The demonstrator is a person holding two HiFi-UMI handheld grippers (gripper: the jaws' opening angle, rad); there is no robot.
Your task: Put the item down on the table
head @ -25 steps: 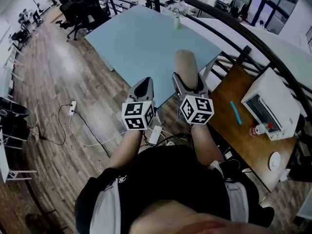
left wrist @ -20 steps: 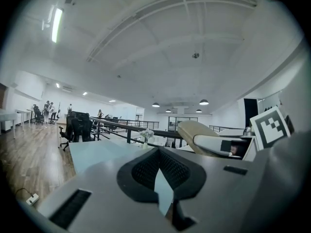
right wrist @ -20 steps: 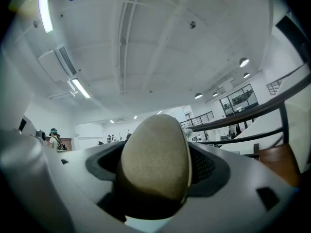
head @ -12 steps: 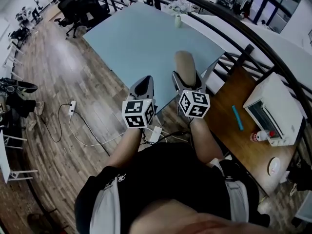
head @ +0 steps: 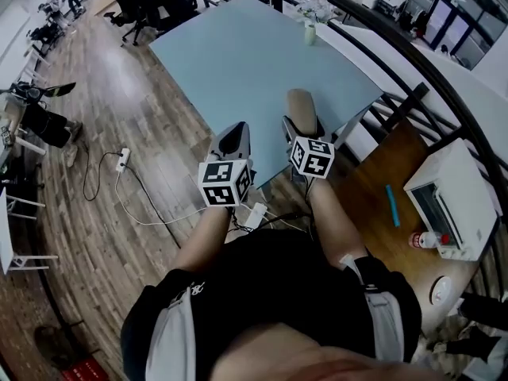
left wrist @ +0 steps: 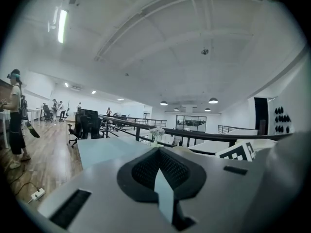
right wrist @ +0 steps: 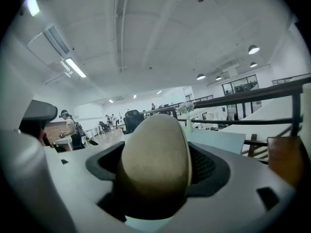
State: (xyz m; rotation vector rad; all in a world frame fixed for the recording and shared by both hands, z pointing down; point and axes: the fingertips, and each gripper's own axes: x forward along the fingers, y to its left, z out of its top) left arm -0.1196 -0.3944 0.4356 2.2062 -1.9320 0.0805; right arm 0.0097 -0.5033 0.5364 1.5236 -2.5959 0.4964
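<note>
A tan oval item [head: 302,103] sits between the jaws of my right gripper [head: 303,130], which is shut on it. In the head view it hangs over the near corner of the pale blue table [head: 254,54]. The item [right wrist: 155,154] fills the middle of the right gripper view, with the jaws of the right gripper [right wrist: 158,181] cupped round both its sides. My left gripper [head: 232,140] hovers just left of it by the table's near edge. In the left gripper view the left gripper [left wrist: 160,168] has its pads together and holds nothing.
A small vase of flowers [head: 310,30] stands at the table's far edge. A black railing [head: 413,62] curves along the right. Beyond it a wooden desk [head: 373,181] carries a white oven [head: 454,197]. A power strip [head: 122,159] and cable lie on the wooden floor.
The right gripper, still holding the item, has reached further out from my body toward the table's corner. The left gripper has shifted only slightly. The head view has swung a little.
</note>
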